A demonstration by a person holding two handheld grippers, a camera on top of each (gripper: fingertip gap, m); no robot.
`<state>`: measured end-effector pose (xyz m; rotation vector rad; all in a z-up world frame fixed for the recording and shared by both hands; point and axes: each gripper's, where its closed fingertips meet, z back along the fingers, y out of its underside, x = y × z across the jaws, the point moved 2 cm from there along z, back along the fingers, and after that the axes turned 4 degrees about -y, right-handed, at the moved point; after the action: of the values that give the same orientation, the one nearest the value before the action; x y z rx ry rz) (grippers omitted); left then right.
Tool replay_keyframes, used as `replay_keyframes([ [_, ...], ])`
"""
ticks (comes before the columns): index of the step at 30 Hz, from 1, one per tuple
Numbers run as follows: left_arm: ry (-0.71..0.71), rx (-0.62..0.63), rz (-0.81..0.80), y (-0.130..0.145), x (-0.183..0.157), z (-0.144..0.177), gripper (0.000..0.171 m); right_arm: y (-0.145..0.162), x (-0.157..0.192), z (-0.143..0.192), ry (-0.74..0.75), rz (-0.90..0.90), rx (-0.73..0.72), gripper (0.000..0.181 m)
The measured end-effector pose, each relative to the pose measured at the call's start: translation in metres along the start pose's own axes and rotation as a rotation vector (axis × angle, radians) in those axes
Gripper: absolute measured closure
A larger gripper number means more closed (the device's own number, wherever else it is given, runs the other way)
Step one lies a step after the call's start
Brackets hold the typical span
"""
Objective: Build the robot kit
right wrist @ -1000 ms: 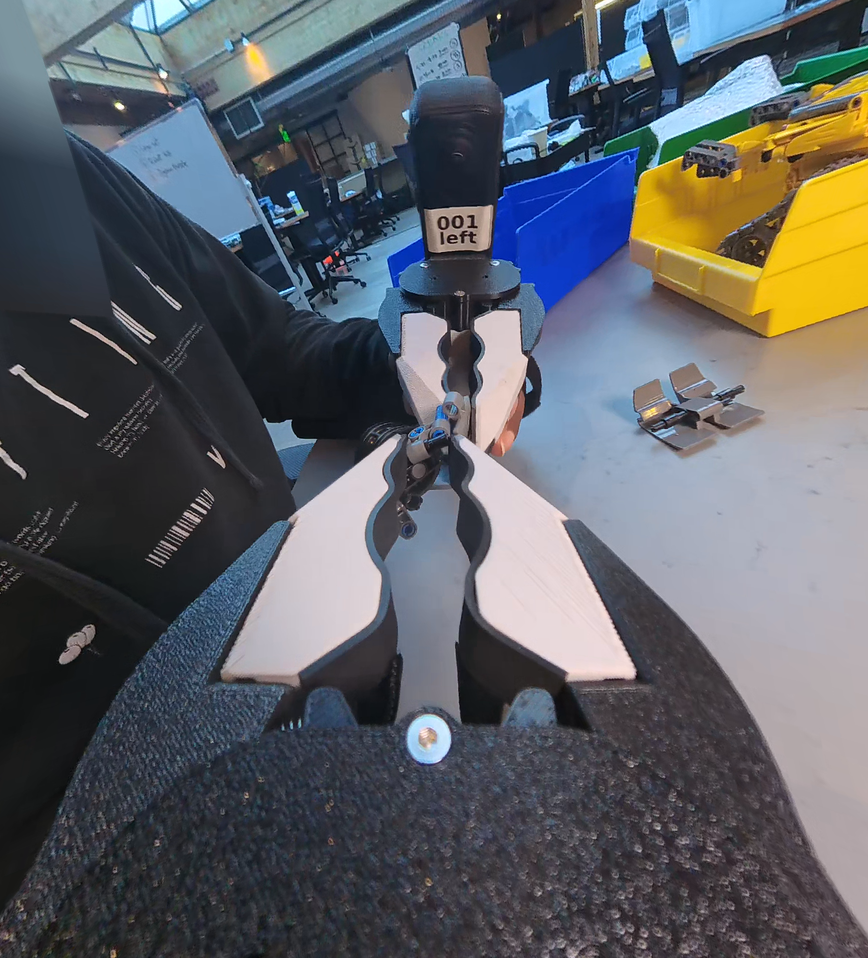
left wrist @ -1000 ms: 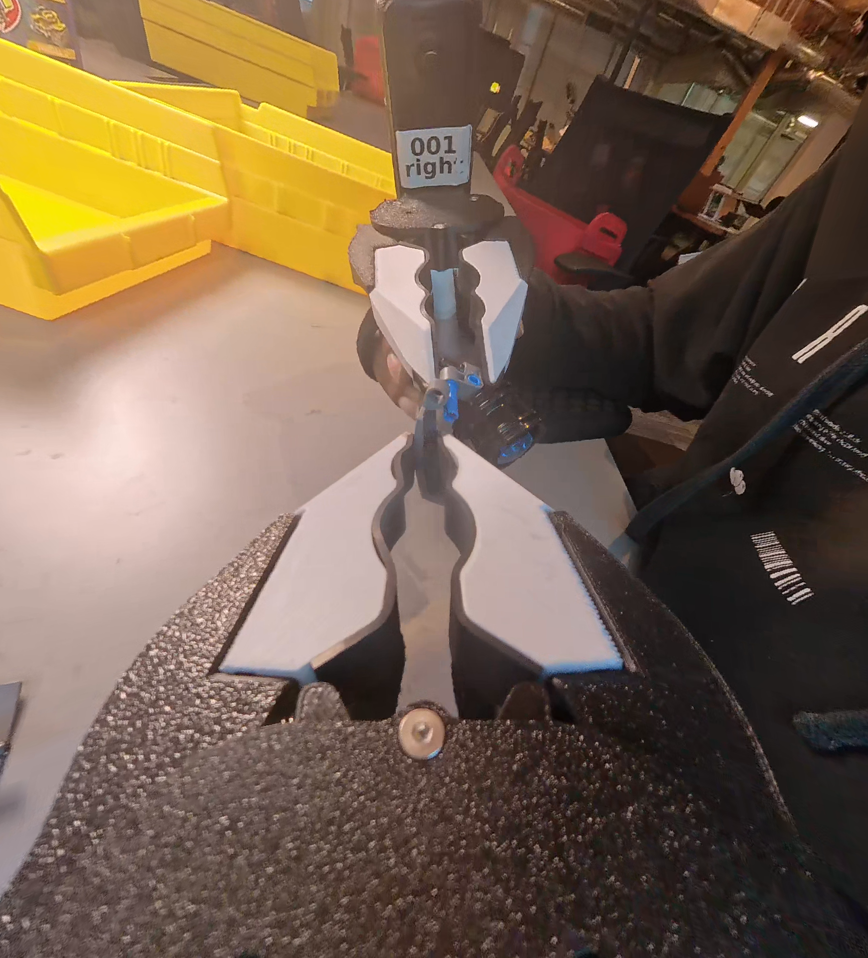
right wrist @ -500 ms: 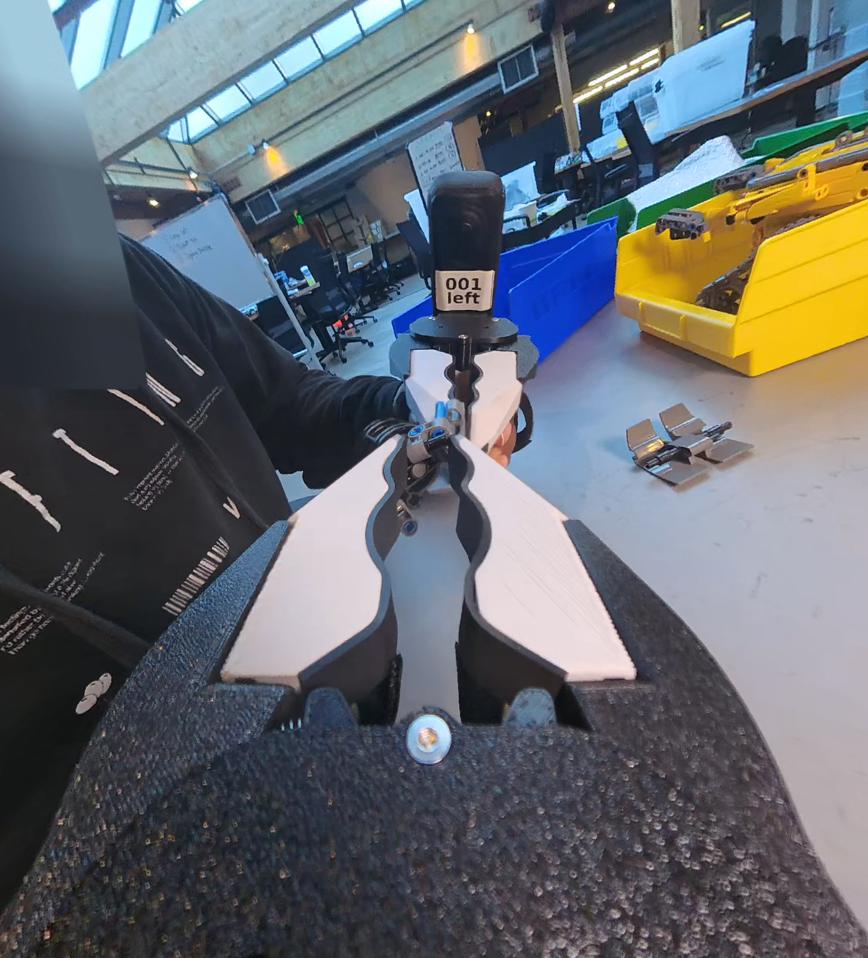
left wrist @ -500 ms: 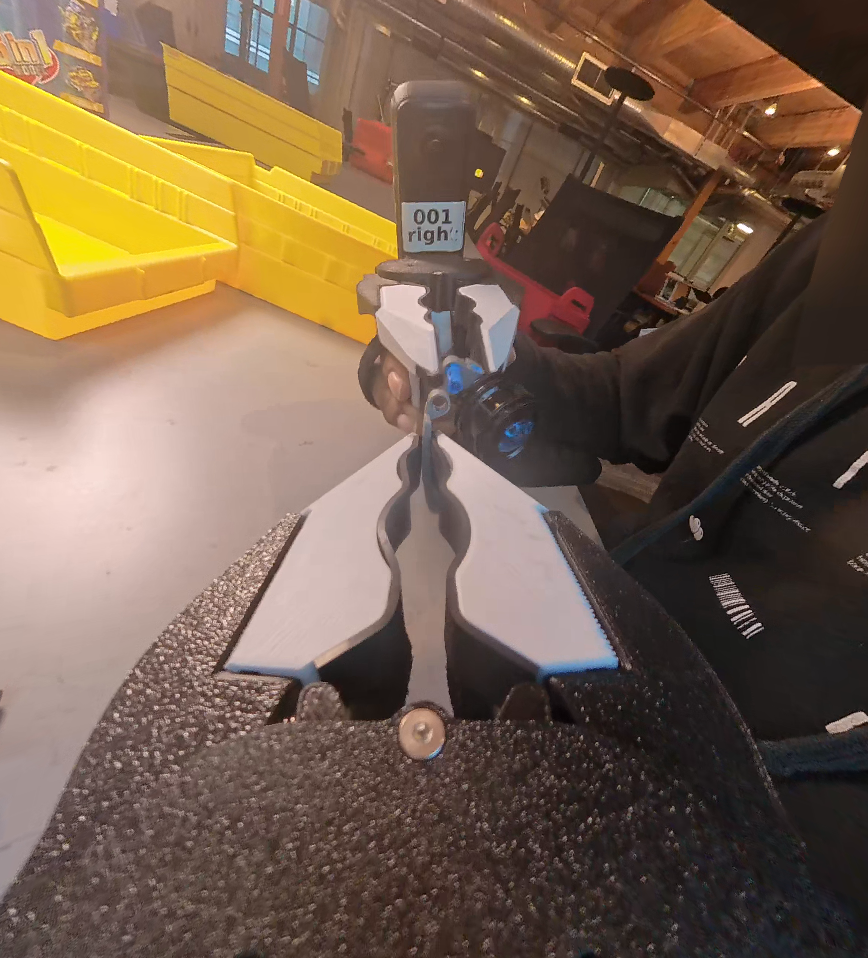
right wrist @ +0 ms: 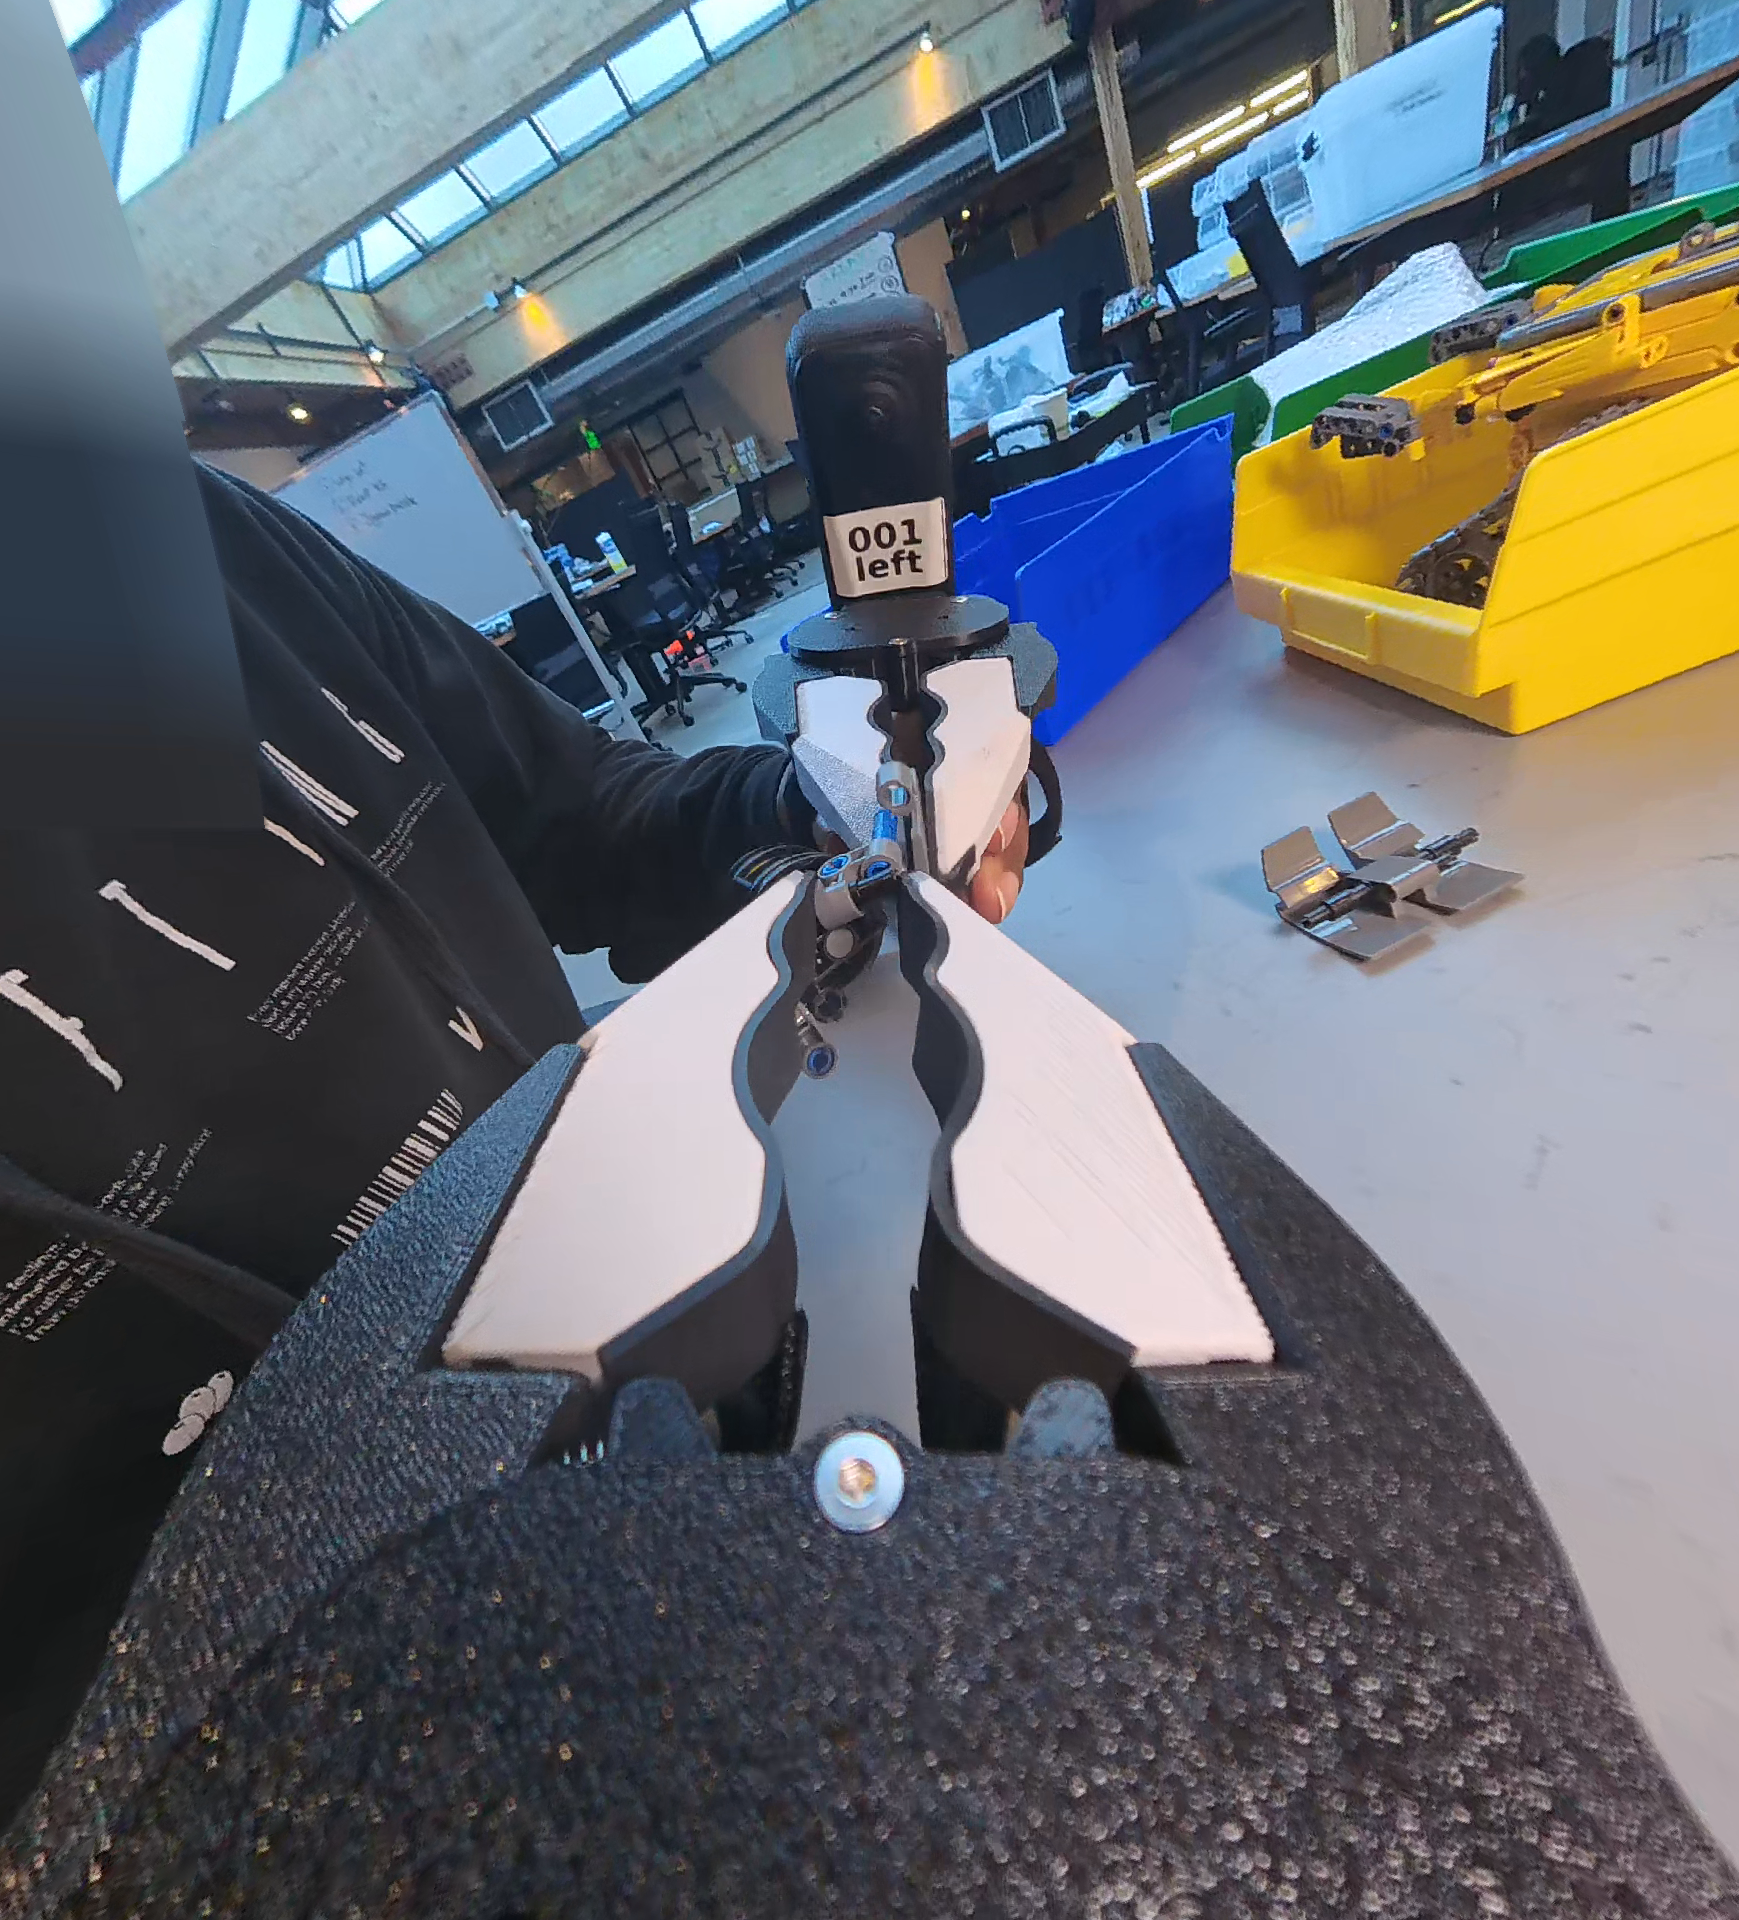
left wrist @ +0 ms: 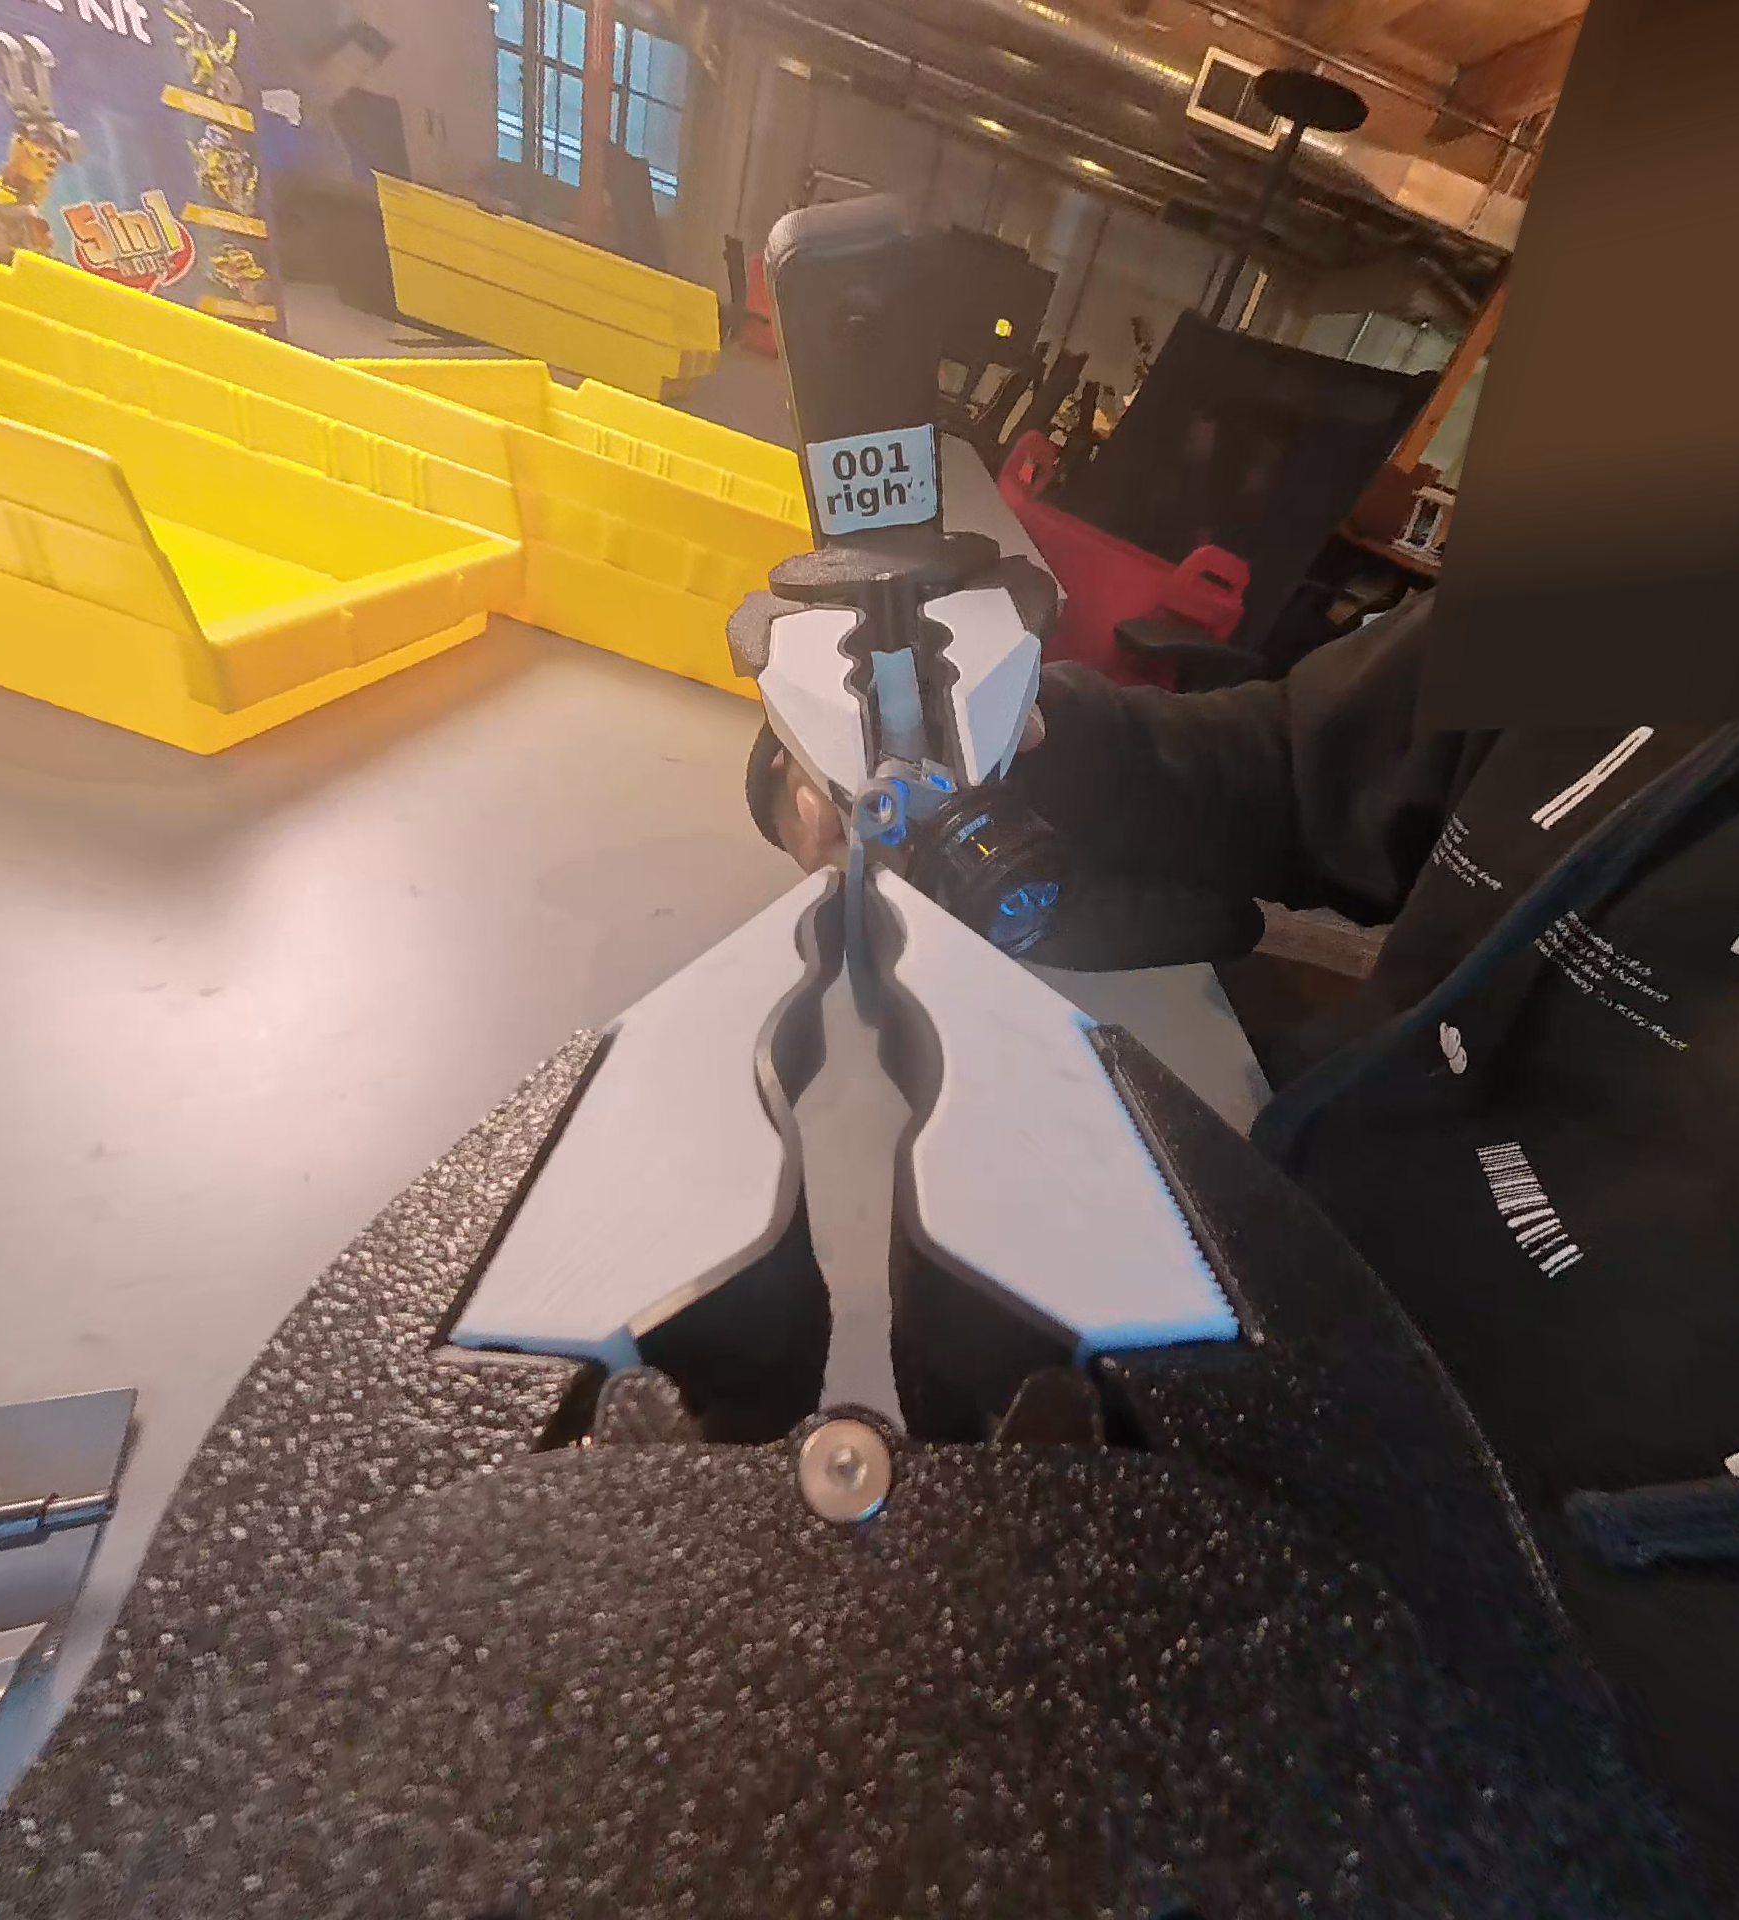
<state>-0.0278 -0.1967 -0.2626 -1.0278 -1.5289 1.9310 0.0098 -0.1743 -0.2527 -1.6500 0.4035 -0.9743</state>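
Observation:
My left gripper [left wrist: 857,883] is shut on a thin grey toy beam [left wrist: 862,940] that sticks out past its tips. My right gripper [left wrist: 891,764] faces it tip to tip. It is shut on a small assembly [left wrist: 990,862] made of a black wheel, a grey connector and blue pins. The beam's ringed end touches the assembly at a blue pin. In the right wrist view my right gripper [right wrist: 849,891] holds the assembly [right wrist: 837,935], and the left gripper [right wrist: 906,847] holds the beam [right wrist: 896,792] just beyond it. Both are held in the air above the grey table [right wrist: 1467,1143].
Empty yellow bins [left wrist: 221,582] and a colourful box [left wrist: 86,156] stand at the back. A metal hinge [right wrist: 1384,883] lies on the table and also shows in the left wrist view [left wrist: 3,1496]. A yellow bin [right wrist: 1571,582] holds toy parts beside a blue bin [right wrist: 1104,582]. The person's black hoodie [right wrist: 169,935] is close by. The tips of both grippers are at nearly the same place. Between my left fingertips and the metal hinge [right wrist: 1384,883] there is roughly 15 cm.
Both grippers have tilted upward while staying tip to tip and shut. The beam's end has stayed at the assembly's blue pins.

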Motion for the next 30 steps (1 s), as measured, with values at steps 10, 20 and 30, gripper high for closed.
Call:
replay_keyframes([
  [10, -0.032, 0.029, -0.038, 0.005, 0.001, -0.002, 0.171, 0.001, -0.003, 0.003, 0.019, -0.002, 0.008, 0.166],
  [20, -0.031, 0.079, -0.09, 0.014, -0.004, -0.007, 0.171, 0.007, 0.0, 0.005, -0.025, -0.038, 0.025, 0.167],
  [30, -0.028, 0.047, -0.112, 0.011, -0.008, -0.007, 0.171, 0.005, 0.004, 0.004, -0.097, -0.12, -0.024, 0.167],
])
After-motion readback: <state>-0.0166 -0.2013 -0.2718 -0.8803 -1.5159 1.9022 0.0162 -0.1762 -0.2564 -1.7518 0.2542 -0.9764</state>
